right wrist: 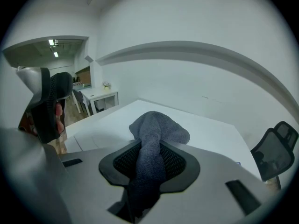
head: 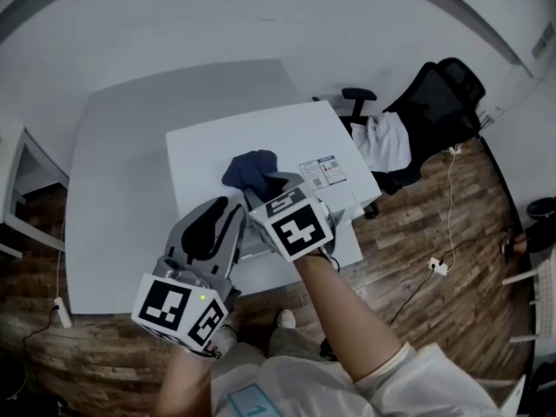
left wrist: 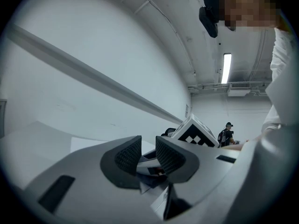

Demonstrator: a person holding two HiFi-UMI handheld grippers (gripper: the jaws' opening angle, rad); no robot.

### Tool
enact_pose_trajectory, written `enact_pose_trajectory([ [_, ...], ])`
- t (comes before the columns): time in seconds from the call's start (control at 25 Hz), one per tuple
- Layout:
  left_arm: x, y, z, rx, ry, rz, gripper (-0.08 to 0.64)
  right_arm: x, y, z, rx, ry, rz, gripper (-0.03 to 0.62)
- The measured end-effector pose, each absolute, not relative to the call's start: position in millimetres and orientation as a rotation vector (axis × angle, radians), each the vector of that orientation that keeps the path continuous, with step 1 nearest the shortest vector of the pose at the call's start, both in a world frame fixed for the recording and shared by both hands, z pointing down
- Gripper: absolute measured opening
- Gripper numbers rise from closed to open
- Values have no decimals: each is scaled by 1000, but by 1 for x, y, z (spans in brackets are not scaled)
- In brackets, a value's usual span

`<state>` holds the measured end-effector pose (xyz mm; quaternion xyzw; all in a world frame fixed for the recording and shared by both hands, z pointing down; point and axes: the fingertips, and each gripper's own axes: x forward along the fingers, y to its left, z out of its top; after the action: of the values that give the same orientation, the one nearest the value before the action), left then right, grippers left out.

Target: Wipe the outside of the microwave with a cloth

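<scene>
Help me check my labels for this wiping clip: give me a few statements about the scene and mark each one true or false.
1. The right gripper is shut on the dark blue cloth. True.
2. The left gripper grips a corner of the same cloth. False: its jaws stand apart with nothing between them.
3. The cloth lies on the wooden floor. False: it is held over the top of the white microwave.
4. A black office chair has a white garment draped on it. True.
</scene>
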<state>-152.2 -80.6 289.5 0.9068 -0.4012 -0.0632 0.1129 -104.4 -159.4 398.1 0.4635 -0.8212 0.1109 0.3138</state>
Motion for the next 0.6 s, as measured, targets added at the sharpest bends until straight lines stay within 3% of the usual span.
enact_pose_trajectory([
  [0.6,-216,-92,294,2571,-1354,-205,84,-197,-143,403,950,-2266,298,117],
])
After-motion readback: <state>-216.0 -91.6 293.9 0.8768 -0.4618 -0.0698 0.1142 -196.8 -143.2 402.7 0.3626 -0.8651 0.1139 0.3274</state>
